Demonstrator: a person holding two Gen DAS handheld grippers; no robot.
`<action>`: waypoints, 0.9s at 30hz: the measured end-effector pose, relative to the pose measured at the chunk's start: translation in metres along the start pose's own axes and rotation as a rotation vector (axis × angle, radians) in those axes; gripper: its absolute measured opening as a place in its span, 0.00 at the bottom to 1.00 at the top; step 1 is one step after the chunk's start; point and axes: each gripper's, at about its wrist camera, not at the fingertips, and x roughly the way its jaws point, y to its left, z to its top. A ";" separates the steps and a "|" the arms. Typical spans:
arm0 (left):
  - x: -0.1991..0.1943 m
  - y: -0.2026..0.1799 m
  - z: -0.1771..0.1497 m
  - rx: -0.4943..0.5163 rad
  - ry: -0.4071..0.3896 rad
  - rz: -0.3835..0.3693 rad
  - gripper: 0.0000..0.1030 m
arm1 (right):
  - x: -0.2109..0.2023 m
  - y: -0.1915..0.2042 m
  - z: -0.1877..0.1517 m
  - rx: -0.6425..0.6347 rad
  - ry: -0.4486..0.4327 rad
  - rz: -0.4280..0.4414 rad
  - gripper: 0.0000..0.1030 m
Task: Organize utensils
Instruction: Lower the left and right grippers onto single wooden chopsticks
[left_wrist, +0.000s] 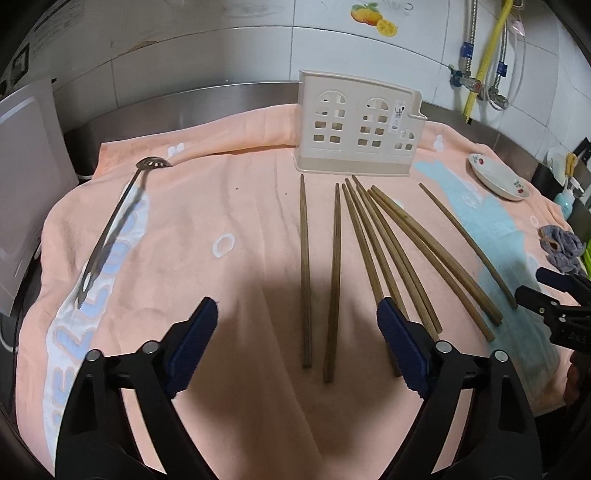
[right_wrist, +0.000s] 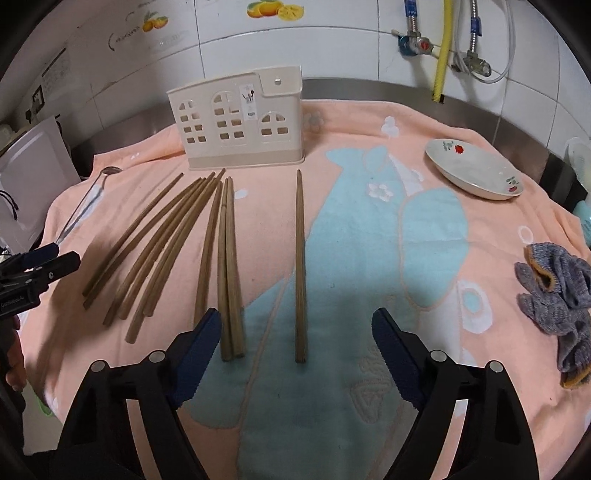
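Several wooden chopsticks lie fanned on a peach towel (left_wrist: 221, 206), tips pointing at a cream house-shaped utensil holder (left_wrist: 356, 125) (right_wrist: 236, 122) at the back. My left gripper (left_wrist: 297, 310) is open above the near ends of two chopsticks (left_wrist: 334, 280), and its pads touch nothing. My right gripper (right_wrist: 297, 314) is open over a single chopstick (right_wrist: 300, 266) that lies apart from the rest. A chopstick pair (right_wrist: 229, 277) sits by its left finger. A metal slotted spoon (left_wrist: 110, 229) (right_wrist: 85, 203) lies on the towel's left side.
A white plate with red print (left_wrist: 498, 177) (right_wrist: 476, 171) rests at the back right. A grey cloth (right_wrist: 557, 295) is bunched at the right edge. A white board (left_wrist: 26, 184) leans at the left. Pipes and a tiled wall stand behind.
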 end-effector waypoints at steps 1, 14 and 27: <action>0.002 0.000 0.001 0.002 0.006 -0.008 0.77 | 0.002 0.000 0.000 0.001 0.003 0.003 0.74; 0.030 -0.001 0.006 0.006 0.064 -0.096 0.41 | 0.023 -0.001 0.006 0.001 0.040 0.025 0.47; 0.052 0.002 0.008 0.024 0.131 -0.095 0.17 | 0.035 -0.002 0.009 -0.001 0.058 0.031 0.28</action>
